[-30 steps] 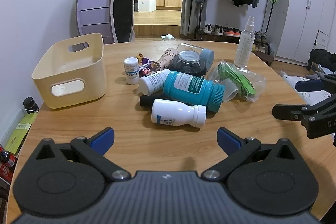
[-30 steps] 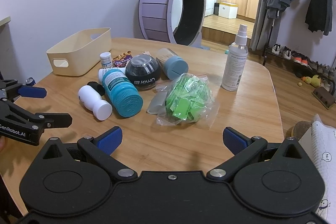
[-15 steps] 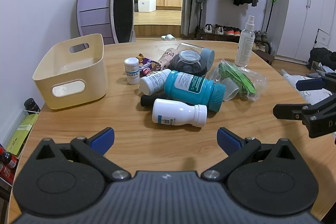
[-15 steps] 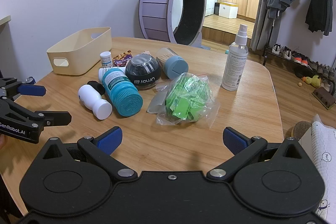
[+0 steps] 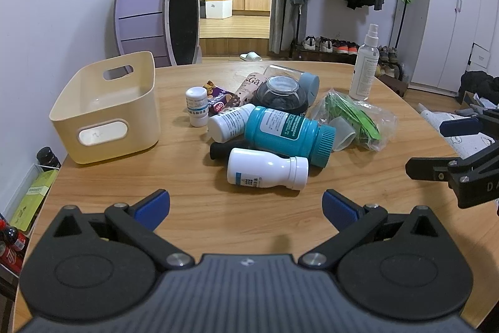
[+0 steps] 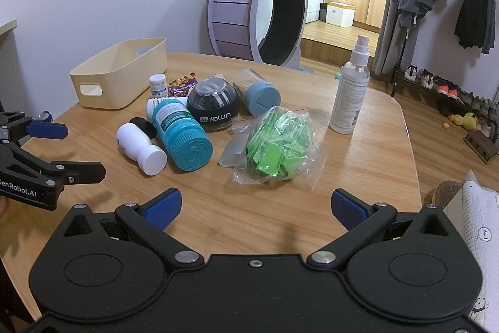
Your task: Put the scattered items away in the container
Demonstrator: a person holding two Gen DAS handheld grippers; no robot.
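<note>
A: Left wrist view first. Ahead and to the left of the left gripper's (image 5: 245,205) fingers sits the cream bin (image 5: 106,111) on the counter (image 5: 187,208). Is anything in it?

B: As far as I can see, no; its floor looks bare. So by my judgement the tidying has hardly begun. Everything is still out.

A: And straight ahead of the fingers?

B: The pile. Nearest lies a white bottle (image 5: 265,169) on its side, and behind it a black tube (image 5: 223,149) and a teal bottle (image 5: 288,136), also lying down. Further back are a small white jar (image 5: 197,105) standing upright, another white bottle (image 5: 230,123), a snack packet (image 5: 218,102), a dark round ball (image 5: 280,95) and a grey-capped jar (image 5: 299,78).

A: To the right?

B: A clear bag of green slips (image 5: 355,120), then a spray bottle (image 5: 364,67) standing apart at the far right.

A: How are the fingers?

B: Both pairs are spread wide and hold nothing. The left pair hovers low over the near counter, pointing at the white bottle with bare wood between. In the right wrist view, the right gripper (image 6: 254,206) also hovers short of the pile, the bag of green slips (image 6: 276,145) just ahead.

A: What remains?

B: All of it, I'd say. Each item needs lifting into the bin.
</note>
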